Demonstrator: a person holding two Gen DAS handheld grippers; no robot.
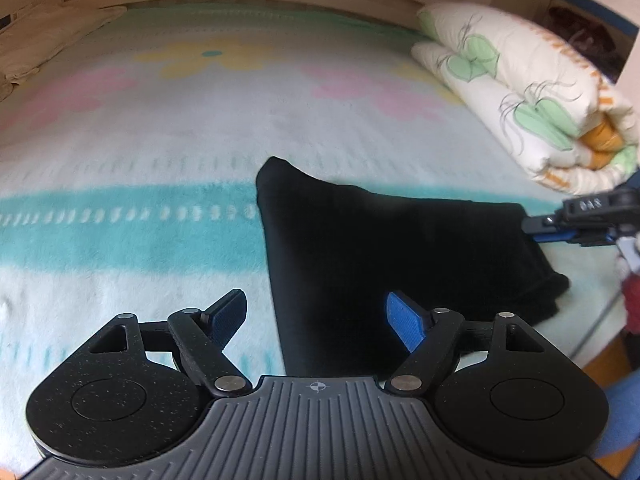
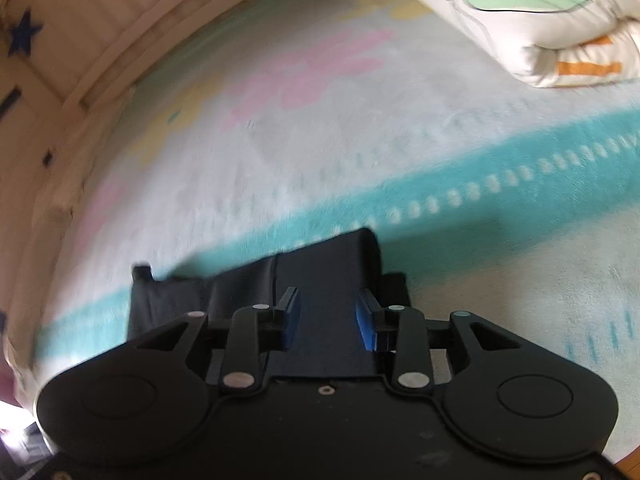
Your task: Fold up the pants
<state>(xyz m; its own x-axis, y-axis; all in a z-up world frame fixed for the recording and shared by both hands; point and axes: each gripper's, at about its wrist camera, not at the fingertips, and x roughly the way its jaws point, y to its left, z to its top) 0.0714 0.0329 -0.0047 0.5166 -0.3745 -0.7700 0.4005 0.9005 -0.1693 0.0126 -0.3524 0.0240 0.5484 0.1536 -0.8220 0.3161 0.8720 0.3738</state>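
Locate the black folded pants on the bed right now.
In the left wrist view the black folded pants lie right of centre on the pastel flowered blanket, across its teal stripe, in front of the rolled leaf-print quilt.

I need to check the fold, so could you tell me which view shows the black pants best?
The left wrist view: the folded pants lie nearly whole on the blanket. The right wrist view shows only one blurred end behind its claw.
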